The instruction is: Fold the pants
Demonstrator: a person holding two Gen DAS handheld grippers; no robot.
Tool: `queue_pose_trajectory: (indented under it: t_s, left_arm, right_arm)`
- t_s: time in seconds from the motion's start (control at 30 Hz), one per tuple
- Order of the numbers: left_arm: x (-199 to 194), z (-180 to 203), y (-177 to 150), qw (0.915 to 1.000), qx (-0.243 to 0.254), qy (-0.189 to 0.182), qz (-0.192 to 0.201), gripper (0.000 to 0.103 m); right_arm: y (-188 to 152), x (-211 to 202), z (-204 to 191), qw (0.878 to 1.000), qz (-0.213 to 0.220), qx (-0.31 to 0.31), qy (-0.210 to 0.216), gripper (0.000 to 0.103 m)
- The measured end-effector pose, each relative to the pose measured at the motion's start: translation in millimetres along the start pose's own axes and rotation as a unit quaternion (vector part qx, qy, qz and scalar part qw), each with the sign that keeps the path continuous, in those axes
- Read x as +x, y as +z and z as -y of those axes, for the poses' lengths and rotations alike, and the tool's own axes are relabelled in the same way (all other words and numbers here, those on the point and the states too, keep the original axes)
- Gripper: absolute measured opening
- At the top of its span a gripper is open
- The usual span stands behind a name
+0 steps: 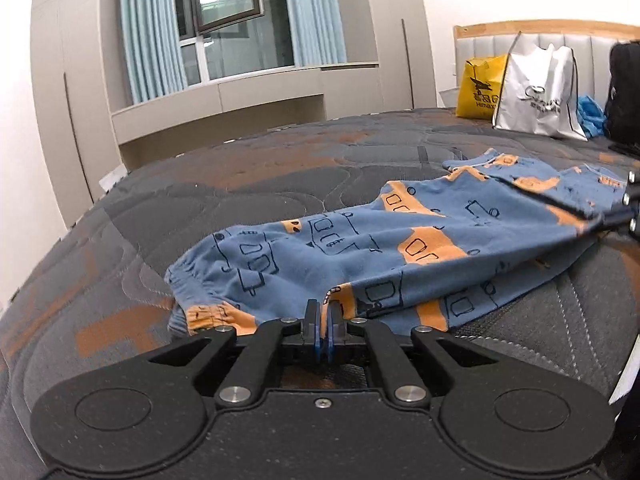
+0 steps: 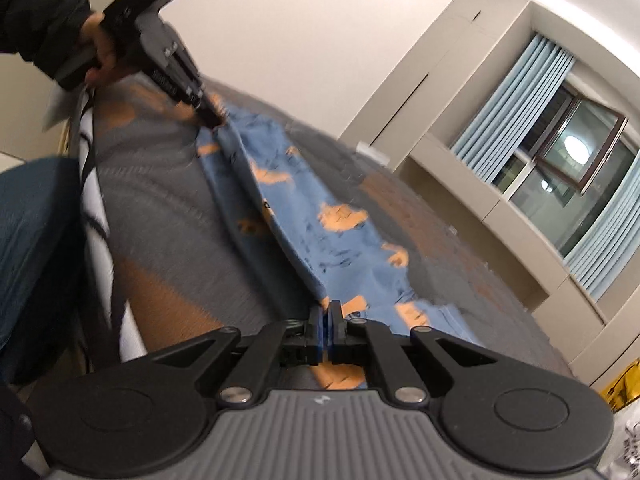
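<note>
Blue pants with orange vehicle prints lie across the grey and orange mattress. My left gripper is shut on the near edge of the pants, close to the elastic cuffs. My right gripper is shut on the other end of the pants, and the edge between the two grips is pulled taut. In the right wrist view the left gripper shows at the far end, held by a hand. In the left wrist view the right gripper shows at the right edge, pinching the fabric.
A yellow bag, a white shopping bag and a black bag stand by the headboard. A window with blue curtains and built-in cabinets lie beyond the bed. A dark blue cloth is beside the mattress edge.
</note>
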State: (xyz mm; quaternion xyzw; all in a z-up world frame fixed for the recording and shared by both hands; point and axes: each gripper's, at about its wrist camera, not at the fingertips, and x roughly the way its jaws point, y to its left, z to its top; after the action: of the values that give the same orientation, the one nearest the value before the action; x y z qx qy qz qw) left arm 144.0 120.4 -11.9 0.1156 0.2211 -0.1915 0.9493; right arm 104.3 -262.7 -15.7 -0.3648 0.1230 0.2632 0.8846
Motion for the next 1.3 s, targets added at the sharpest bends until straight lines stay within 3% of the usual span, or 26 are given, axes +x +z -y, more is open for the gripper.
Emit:
queue_pose_trajectory:
  t_s: [0.07, 0.13, 0.17, 0.2, 0.27, 0.3, 0.33, 0.43, 0.53, 0.7, 0.87, 1.0, 1.07, 1.13, 1.2, 1.3]
  left_arm:
    - [-2, 2, 0, 0.9999, -0.014, 0.001, 0.0, 0.02]
    - [-5, 8, 2, 0.9995, -0.03, 0.007, 0.001, 0.054]
    - [-8, 13, 3, 0.9992, -0.038, 0.008, 0.007, 0.063]
    - [-11, 20, 4, 0.9988, -0.045, 0.009, 0.017, 0.076]
    - [-13, 36, 9, 0.9979, -0.055, 0.007, 0.033, 0.088]
    - [-13, 45, 13, 0.9972, -0.062, 0.006, 0.042, 0.098]
    - [-13, 54, 17, 0.9963, -0.069, 0.004, 0.051, 0.102]
    - [-4, 83, 31, 0.9929, -0.092, -0.028, 0.069, 0.102]
    - [14, 109, 46, 0.9849, -0.126, -0.087, 0.081, 0.102]
    - [64, 147, 68, 0.9577, -0.204, -0.19, 0.071, 0.102]
    - [112, 167, 72, 0.9287, -0.267, -0.256, 0.02, 0.102]
    - [132, 169, 61, 0.9094, -0.315, -0.272, -0.008, 0.09]
    - [133, 166, 56, 0.9062, -0.327, -0.268, -0.001, 0.082]
    - [135, 163, 51, 0.9028, -0.341, -0.262, -0.004, 0.066]
    - [137, 159, 50, 0.8991, -0.354, -0.258, -0.01, 0.056]
    - [140, 158, 49, 0.8892, -0.358, -0.284, -0.011, 0.049]
  right_arm:
    - [-3, 4, 0, 1.0, -0.002, 0.012, 0.003, 0.003]
    - [-4, 4, 3, 1.0, 0.002, 0.027, 0.005, 0.006]
    - [-8, 1, 3, 0.999, 0.005, 0.036, 0.007, 0.01]
    - [-10, -2, 8, 0.999, 0.009, 0.048, 0.01, 0.018]
    - [-15, -7, 18, 0.997, 0.015, 0.074, 0.013, 0.047]
    - [-20, -12, 25, 0.996, 0.017, 0.087, 0.011, 0.068]
    - [-24, -17, 33, 0.995, 0.02, 0.1, 0.007, 0.08]
    - [-37, -24, 65, 0.988, 0.02, 0.153, -0.013, 0.097]
    - [-52, -29, 101, 0.977, 0.014, 0.206, -0.046, 0.103]
    - [-72, -32, 161, 0.955, 0.008, 0.286, -0.079, 0.103]
    - [-78, -13, 220, 0.932, -0.004, 0.363, -0.02, 0.103]
    - [-60, 39, 254, 0.927, -0.048, 0.369, 0.048, 0.103]
    - [-50, 67, 263, 0.924, -0.071, 0.37, 0.07, 0.099]
    - [-38, 95, 267, 0.922, -0.098, 0.365, 0.078, 0.077]
    - [-24, 123, 265, 0.926, -0.127, 0.351, 0.064, 0.064]
    - [-12, 160, 260, 0.924, -0.155, 0.343, 0.068, 0.066]
